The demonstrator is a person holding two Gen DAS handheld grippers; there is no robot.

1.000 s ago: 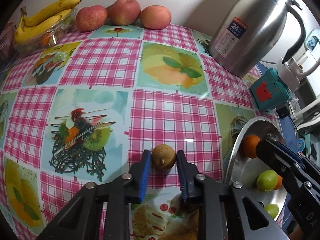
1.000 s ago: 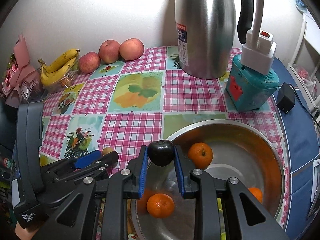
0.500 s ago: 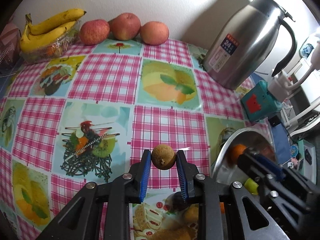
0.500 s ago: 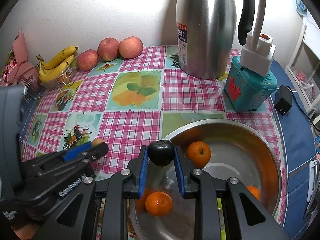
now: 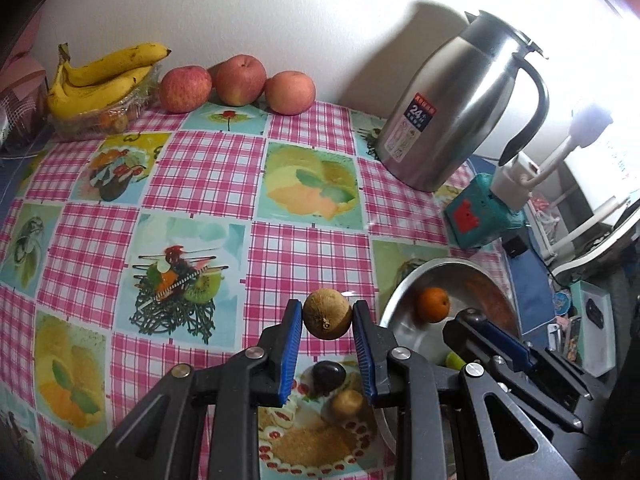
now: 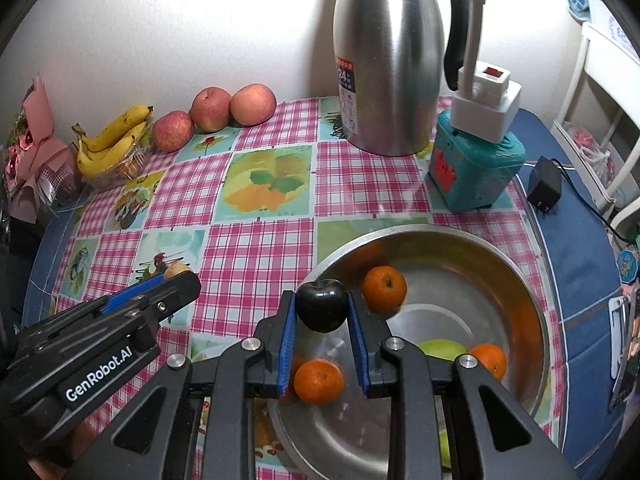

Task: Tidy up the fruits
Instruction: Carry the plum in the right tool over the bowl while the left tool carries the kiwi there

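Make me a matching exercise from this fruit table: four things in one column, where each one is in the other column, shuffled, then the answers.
Things:
1. brown fruit
2. dark plum
3. bananas
4. steel jug

Places:
A. lying in a clear tray by the wall
B. gripped by the right gripper over the metal bowl
C. standing behind the teal box
D. gripped by the left gripper above the tablecloth

Pairs: 1-D, 2-B, 3-A, 4-C
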